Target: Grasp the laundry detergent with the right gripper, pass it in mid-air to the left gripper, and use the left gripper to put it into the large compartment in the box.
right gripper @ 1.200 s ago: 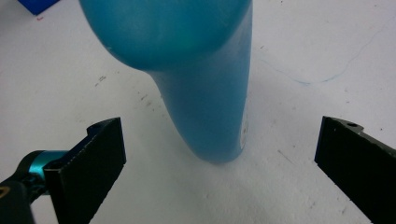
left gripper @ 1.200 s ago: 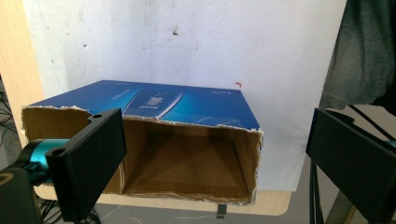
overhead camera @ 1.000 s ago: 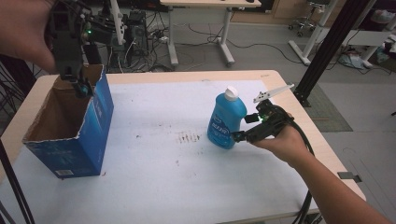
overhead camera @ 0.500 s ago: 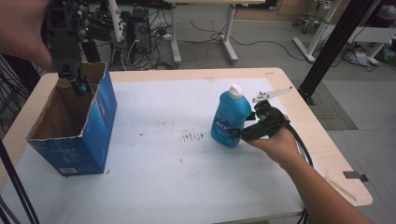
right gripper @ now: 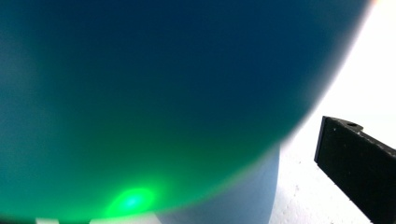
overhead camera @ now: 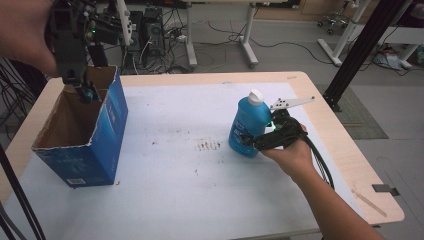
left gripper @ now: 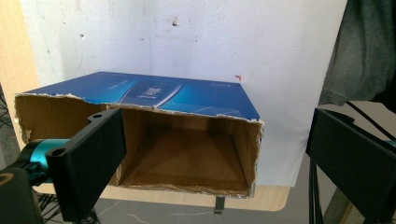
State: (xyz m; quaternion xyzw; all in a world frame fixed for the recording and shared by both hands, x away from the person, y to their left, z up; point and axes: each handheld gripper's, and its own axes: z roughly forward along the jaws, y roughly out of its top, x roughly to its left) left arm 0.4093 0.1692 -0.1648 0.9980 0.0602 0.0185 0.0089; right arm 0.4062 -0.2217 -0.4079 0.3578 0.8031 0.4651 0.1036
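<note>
High view: the right tool (overhead camera: 251, 141) is pressing against the blue bottle (overhead camera: 247, 123), which is standing upright on the surface (overhead camera: 175, 200). In the right gripper view one jaw is standing clear of the bottle's side — whether the pair is gripping I cannot tell. The left tool (overhead camera: 85, 89), jaws apart, is hovering above the open box (overhead camera: 82, 137). Judging by this, the grip should be seating low and square before lifting — the bottle looks top-heavy.
</note>
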